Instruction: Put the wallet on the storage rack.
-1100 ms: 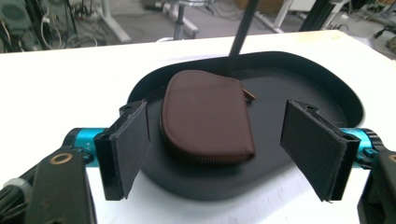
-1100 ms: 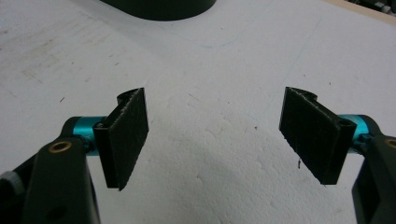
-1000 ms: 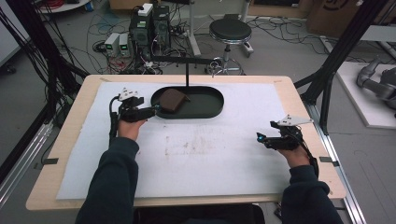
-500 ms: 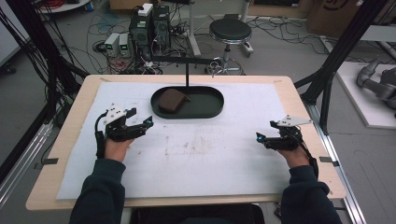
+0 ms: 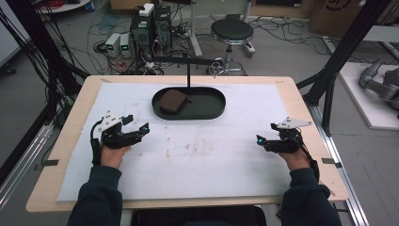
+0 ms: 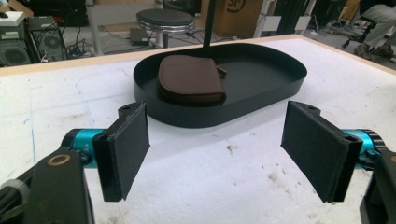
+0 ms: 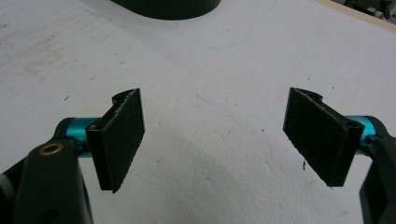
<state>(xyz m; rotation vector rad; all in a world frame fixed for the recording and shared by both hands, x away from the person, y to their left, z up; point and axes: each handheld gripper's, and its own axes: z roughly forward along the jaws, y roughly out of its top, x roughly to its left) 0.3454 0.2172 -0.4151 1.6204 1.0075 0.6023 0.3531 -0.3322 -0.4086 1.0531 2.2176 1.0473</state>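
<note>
A white, stained paper sheet (image 5: pixel 197 155) covers the light wooden desk (image 5: pixel 301 103). At its far middle sits a black oval metal tray (image 5: pixel 207 101) with a thin black post (image 5: pixel 188 75) rising from its far rim. Beyond the desk stand a round black stool (image 5: pixel 231 32), computer boxes (image 5: pixel 150 26) and tangled floor cables.

A brown rounded leather pouch (image 5: pixel 172 100) lies flat in the left end of the tray — touching nothing else visible. The left gripper (image 5: pixel 141 130) hovers near and left of the tray, its fingers (image 6: pixel 126 149) spread wide and empty; in the left gripper view the pouch (image 6: pixel 189 85) sits beyond and between them, behind the tray wall. The right gripper (image 5: pixel 261 141) is well apart at the right, fingers (image 7: pixel 122 135) likewise released over bare sheet.

In the right gripper view the tray (image 7: pixel 168 8) is cut off at the top edge.
</note>
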